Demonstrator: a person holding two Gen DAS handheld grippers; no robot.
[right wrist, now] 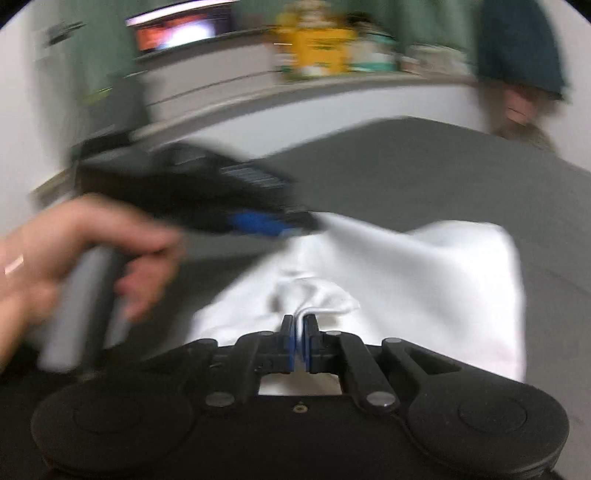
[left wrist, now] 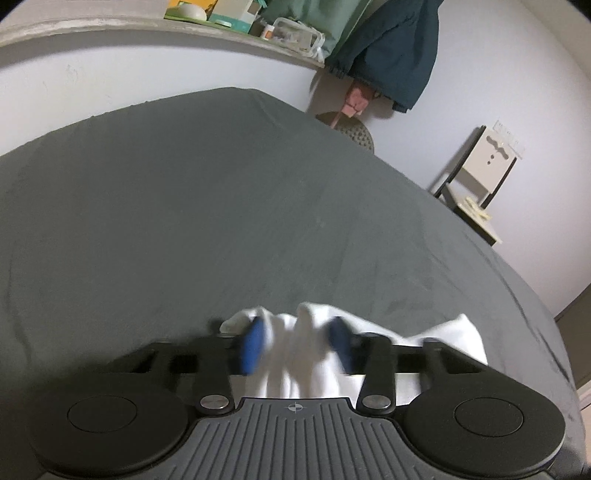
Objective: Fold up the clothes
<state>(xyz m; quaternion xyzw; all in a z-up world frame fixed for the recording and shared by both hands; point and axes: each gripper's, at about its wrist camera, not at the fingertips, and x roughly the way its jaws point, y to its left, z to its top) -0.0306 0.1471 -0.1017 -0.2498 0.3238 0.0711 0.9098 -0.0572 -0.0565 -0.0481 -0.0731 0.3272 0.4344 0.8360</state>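
Observation:
A white garment [right wrist: 424,273] lies bunched on a dark grey bed sheet [left wrist: 184,206]. My right gripper [right wrist: 299,325] is shut on a pinched fold of the white garment. My left gripper [left wrist: 297,339] has its blue pads apart, with white cloth [left wrist: 295,354] bunched between them; the pads are blurred. In the right wrist view the left gripper [right wrist: 266,221] shows at the left, held by a hand [right wrist: 74,251], its tip at the garment's far edge.
The grey bed fills the view ahead. A ledge [left wrist: 221,33] with boxes and bottles runs along the wall behind. A dark teal jacket [left wrist: 399,55] hangs at the back right. A white chair [left wrist: 476,184] stands at the right by the wall.

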